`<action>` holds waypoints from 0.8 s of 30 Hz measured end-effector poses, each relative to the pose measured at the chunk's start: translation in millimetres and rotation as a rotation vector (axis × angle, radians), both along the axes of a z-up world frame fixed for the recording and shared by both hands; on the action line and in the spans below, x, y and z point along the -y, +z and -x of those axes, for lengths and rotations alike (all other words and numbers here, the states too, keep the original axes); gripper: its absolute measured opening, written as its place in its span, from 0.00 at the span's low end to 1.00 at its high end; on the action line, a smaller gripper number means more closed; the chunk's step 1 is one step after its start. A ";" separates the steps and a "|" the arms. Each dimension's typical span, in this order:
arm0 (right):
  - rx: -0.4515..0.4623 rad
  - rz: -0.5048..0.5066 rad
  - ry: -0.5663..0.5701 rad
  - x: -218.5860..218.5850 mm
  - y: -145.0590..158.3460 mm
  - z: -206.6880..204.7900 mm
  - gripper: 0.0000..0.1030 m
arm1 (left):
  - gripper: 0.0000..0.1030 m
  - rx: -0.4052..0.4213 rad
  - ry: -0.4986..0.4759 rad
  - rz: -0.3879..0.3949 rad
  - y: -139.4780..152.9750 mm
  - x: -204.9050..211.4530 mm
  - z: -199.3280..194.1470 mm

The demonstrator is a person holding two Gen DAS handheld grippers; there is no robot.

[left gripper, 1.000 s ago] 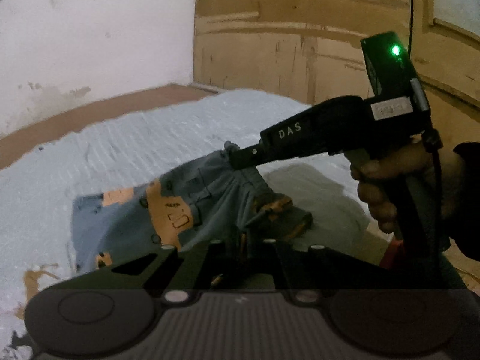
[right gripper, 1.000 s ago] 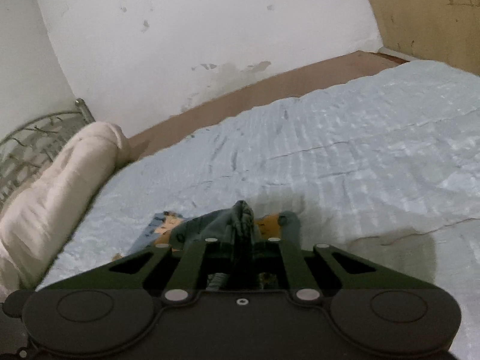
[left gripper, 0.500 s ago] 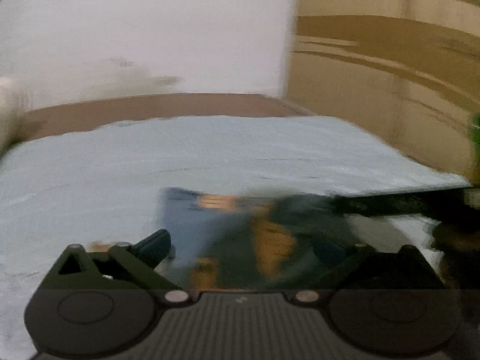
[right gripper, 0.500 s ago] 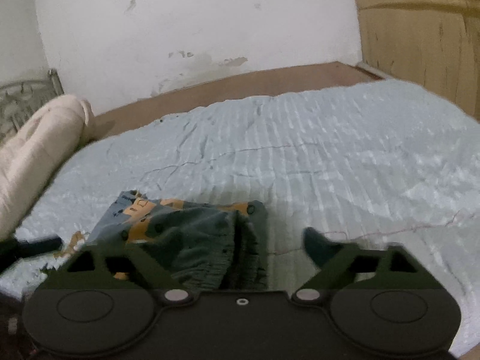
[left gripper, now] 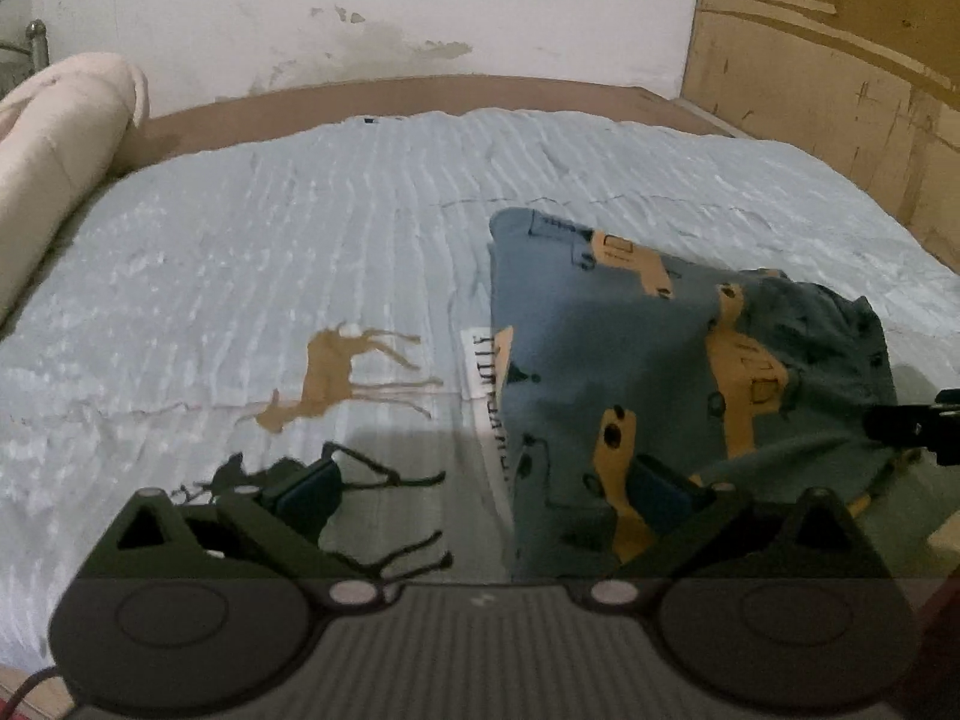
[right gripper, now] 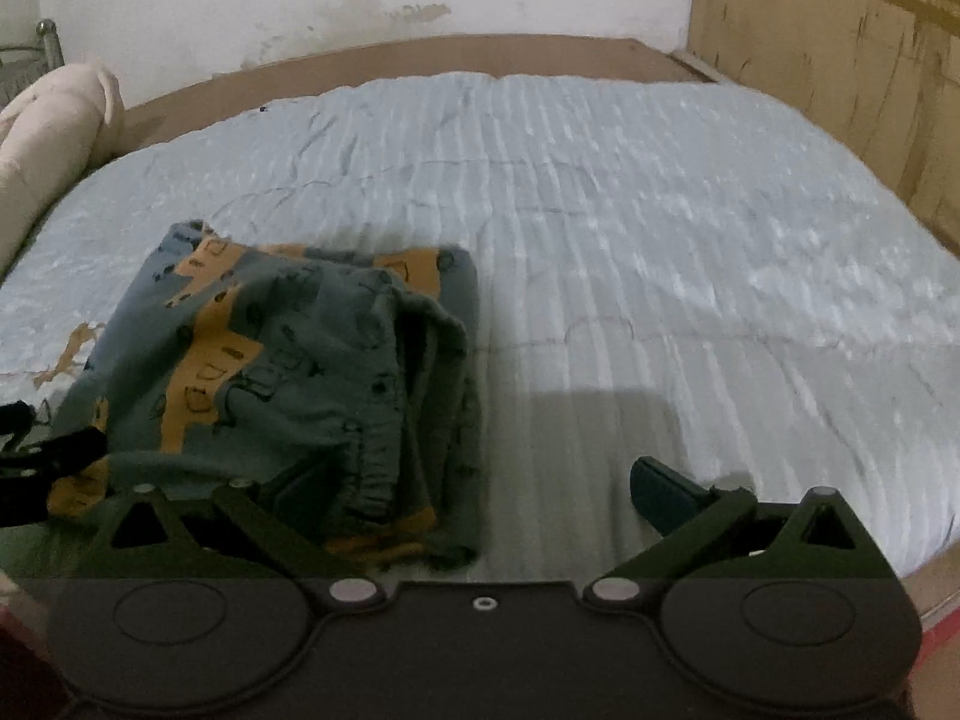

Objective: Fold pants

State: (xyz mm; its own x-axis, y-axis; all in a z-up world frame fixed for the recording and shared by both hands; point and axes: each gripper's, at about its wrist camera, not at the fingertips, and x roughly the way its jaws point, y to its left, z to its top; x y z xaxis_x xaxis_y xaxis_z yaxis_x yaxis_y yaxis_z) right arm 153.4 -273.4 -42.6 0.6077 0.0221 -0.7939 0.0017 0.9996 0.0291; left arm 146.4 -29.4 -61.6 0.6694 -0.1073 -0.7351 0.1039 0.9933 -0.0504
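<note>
The pants [left gripper: 660,360] are grey-blue with orange vehicle prints and lie folded in a small bundle on the bed; they also show in the right wrist view [right gripper: 288,372]. My left gripper [left gripper: 480,492] is open and empty, its right finger over the bundle's near left edge. My right gripper [right gripper: 456,498] is open and empty, its left finger hidden behind the bundle's near right edge. The tip of the right gripper [left gripper: 912,426] shows at the far right of the left wrist view.
The bed has a pale blue ribbed cover [right gripper: 660,210] with a brown deer print [left gripper: 336,378]. A rolled cream blanket [left gripper: 54,138] lies at the left. A brown bed frame [right gripper: 480,54], white wall and wooden panel [left gripper: 840,60] stand behind.
Both grippers were shut on the pants a second ago. They have opened, let the bundle drop onto the bed, and pulled back and apart.
</note>
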 end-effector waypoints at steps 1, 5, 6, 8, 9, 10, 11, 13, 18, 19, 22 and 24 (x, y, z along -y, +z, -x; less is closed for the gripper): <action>0.011 -0.005 0.006 0.6 0.8 1.9 0.99 | 0.99 -0.002 0.002 0.009 2.6 -0.9 0.9; 0.113 -0.024 0.042 -4.3 16.5 5.0 0.99 | 1.00 0.023 0.012 0.048 22.1 0.0 -4.1; 0.140 -0.032 0.050 -5.8 20.9 3.1 0.99 | 1.00 0.034 0.011 0.065 26.4 1.4 -7.6; 0.197 -0.054 0.069 -11.0 27.4 -5.3 0.99 | 1.00 0.052 0.024 0.081 33.5 5.6 -16.1; 0.215 -0.064 0.077 -13.0 28.7 -9.6 0.99 | 1.00 0.054 0.033 0.081 35.3 7.9 -21.2; 0.230 -0.074 0.087 -15.5 29.2 -15.9 0.99 | 1.00 0.055 0.038 0.079 36.2 10.2 -27.8; 0.238 -0.078 0.098 -16.8 28.5 -21.5 0.99 | 1.00 0.056 0.037 0.076 36.2 13.0 -33.5; 0.255 -0.075 0.112 -20.1 26.1 -31.9 0.99 | 1.00 0.047 0.035 0.069 33.1 16.0 -46.7; 0.261 -0.028 0.162 -25.7 13.0 -50.4 0.99 | 1.00 0.005 0.024 0.042 13.6 19.0 -81.1; 0.254 -0.009 0.160 -24.9 7.6 -55.6 0.99 | 1.00 -0.004 0.022 0.028 8.4 19.9 -88.2; 0.228 0.060 0.131 -21.7 -5.9 -67.6 0.99 | 1.00 -0.017 0.018 0.006 -6.0 20.3 -106.4; 0.205 0.066 0.107 -13.7 -14.7 -75.2 0.99 | 1.00 -0.021 0.020 0.022 -12.6 18.4 -113.4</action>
